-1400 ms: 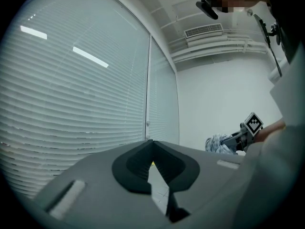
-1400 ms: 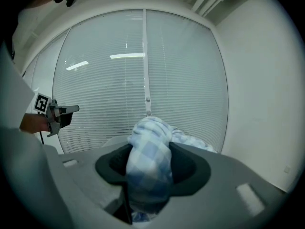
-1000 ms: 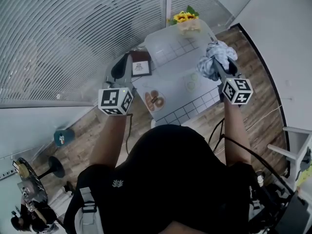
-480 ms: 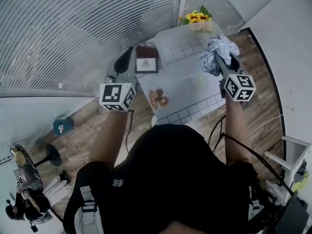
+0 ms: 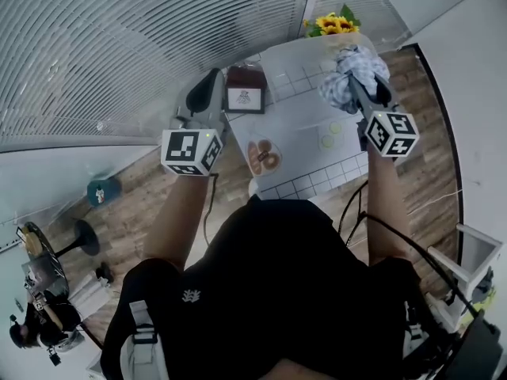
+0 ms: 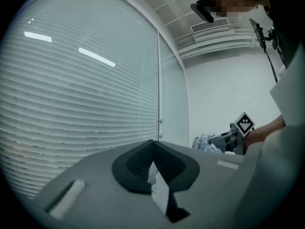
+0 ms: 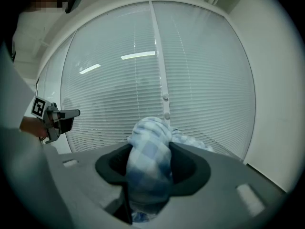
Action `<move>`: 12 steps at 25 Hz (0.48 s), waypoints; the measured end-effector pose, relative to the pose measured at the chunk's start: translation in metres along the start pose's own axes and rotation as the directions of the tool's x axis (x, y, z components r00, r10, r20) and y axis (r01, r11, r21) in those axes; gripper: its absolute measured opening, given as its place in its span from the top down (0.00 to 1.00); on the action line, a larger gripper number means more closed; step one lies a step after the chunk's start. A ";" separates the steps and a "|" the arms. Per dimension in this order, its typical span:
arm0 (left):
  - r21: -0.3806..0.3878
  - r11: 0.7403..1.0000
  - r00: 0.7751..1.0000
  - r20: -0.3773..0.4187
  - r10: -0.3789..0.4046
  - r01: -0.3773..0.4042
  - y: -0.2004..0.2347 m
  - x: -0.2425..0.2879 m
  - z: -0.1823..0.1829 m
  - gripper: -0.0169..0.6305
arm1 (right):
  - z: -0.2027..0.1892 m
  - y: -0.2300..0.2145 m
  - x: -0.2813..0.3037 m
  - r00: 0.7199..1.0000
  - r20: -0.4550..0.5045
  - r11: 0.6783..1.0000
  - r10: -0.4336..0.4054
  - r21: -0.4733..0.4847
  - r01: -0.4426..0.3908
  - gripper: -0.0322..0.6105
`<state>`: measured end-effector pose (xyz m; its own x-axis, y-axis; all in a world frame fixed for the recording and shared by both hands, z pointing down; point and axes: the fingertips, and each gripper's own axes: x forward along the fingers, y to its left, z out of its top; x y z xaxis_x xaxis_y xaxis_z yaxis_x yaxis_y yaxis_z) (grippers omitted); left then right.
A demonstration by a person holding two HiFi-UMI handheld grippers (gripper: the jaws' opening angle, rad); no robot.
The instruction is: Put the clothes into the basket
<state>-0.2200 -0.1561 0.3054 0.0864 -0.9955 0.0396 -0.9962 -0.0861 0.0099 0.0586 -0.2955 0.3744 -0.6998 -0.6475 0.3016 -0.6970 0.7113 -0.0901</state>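
Right gripper [image 7: 148,168] clamped on bunched blue-and-white checked cloth [image 5: 341,89], held above far end of white tiled table [image 5: 305,125], near yellow sunflowers [image 5: 333,24]. Left gripper [image 6: 153,163]: jaws together, empty.

table [image 5: 301,125] edge behind cloth [image 5: 348,81], plate [image 5: 264,142] contents indistinct

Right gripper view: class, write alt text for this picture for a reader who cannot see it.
The right claw is clamped on a bunched blue-and-white checked cloth, held up in front of white window blinds. At the left edge, the left claw shows small, with its marker cube.
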 end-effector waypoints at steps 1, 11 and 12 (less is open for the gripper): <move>-0.002 1.000 1.000 0.001 0.001 -0.001 0.002 0.001 -0.001 0.96 | -0.001 0.001 0.004 1.000 -0.002 1.000 0.004 0.000 -0.004 0.63; -0.019 1.000 1.000 -0.023 -0.004 0.004 0.013 0.013 -0.017 0.96 | -0.002 0.014 0.039 0.999 -0.025 0.999 0.042 -0.009 -0.042 0.63; -0.021 1.000 1.000 -0.025 -0.004 0.004 0.015 0.015 -0.019 0.96 | -0.002 0.016 0.042 0.999 -0.029 0.999 0.045 -0.011 -0.046 0.63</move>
<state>-0.2332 -0.1711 0.3248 0.0910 -0.9938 0.0643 -0.9955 -0.0891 0.0312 0.0185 -0.3106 0.3875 -0.7259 -0.6066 0.3242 -0.6626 0.7432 -0.0931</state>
